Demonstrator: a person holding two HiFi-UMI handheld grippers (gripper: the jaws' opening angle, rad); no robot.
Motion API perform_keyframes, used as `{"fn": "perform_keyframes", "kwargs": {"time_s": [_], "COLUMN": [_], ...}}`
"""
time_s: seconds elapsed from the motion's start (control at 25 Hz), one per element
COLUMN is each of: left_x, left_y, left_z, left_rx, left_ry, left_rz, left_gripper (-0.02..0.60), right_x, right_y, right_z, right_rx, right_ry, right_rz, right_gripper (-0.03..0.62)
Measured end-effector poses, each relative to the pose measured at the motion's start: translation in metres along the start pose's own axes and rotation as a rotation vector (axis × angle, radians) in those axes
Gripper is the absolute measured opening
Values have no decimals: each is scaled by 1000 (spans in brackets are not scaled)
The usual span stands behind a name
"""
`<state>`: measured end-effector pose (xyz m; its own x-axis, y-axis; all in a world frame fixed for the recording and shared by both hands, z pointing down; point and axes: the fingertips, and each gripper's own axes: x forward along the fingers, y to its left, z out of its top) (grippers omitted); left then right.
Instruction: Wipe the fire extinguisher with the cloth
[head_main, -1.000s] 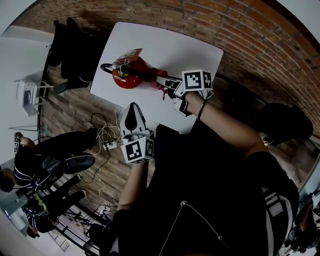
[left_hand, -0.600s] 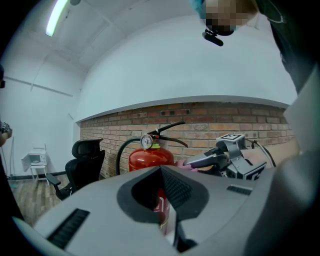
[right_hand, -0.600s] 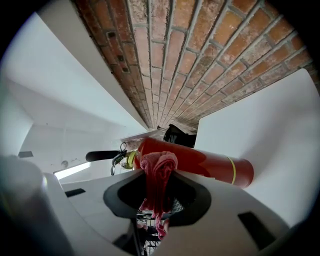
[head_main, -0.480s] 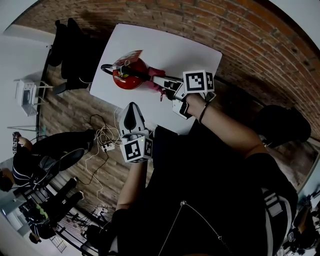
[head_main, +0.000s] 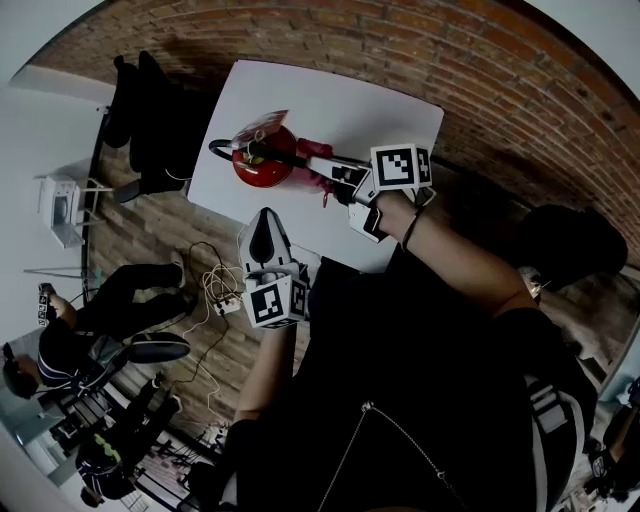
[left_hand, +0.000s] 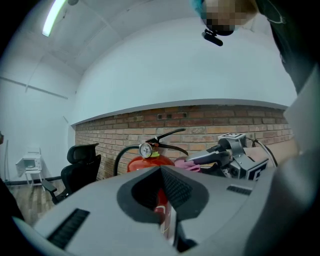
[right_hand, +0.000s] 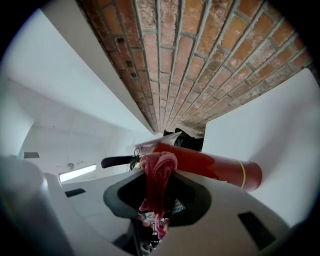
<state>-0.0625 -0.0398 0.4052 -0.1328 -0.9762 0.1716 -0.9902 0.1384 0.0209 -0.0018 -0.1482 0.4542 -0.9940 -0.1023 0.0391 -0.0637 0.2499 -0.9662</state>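
Note:
A red fire extinguisher (head_main: 262, 160) stands upright on the white table (head_main: 390, 110), with a black handle and hose on top. In the left gripper view the extinguisher (left_hand: 145, 162) shows its gauge beyond my jaws. My right gripper (head_main: 322, 168) is shut on a pink cloth (head_main: 318, 172) and holds it against the extinguisher's right side. In the right gripper view the cloth (right_hand: 157, 185) hangs bunched between the jaws, touching the red cylinder (right_hand: 210, 167). My left gripper (head_main: 262, 232) hangs shut and empty below the table's near edge.
A black office chair (head_main: 150, 110) stands left of the table. A power strip with cables (head_main: 222, 290) lies on the wood floor. Persons sit at the lower left (head_main: 90, 330). A brick wall (head_main: 520, 90) runs behind the table.
The right gripper with the cloth has shifted slightly right and down along the extinguisher. The head view has drifted a little. The left gripper has barely moved.

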Motion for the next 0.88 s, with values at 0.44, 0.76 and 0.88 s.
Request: {"fn": "perform_keyframes", "kwargs": {"time_s": [0.44, 0.76, 0.88], "left_x": [24, 33, 33], "left_y": [12, 20, 25], "left_z": [5, 4, 3], "left_rx": [2, 11, 18], "left_ry": [8, 28, 41], "left_rz": [-179, -306, -329], "left_gripper": [9, 9, 9], "right_x": [-9, -28, -27], "right_y": [9, -63, -99], "right_z": [9, -18, -38], "right_rx": [-17, -5, 6], "right_ry": [-169, -291, -303], "right_rz": [46, -167, -268], "right_gripper": [114, 114, 114]}}
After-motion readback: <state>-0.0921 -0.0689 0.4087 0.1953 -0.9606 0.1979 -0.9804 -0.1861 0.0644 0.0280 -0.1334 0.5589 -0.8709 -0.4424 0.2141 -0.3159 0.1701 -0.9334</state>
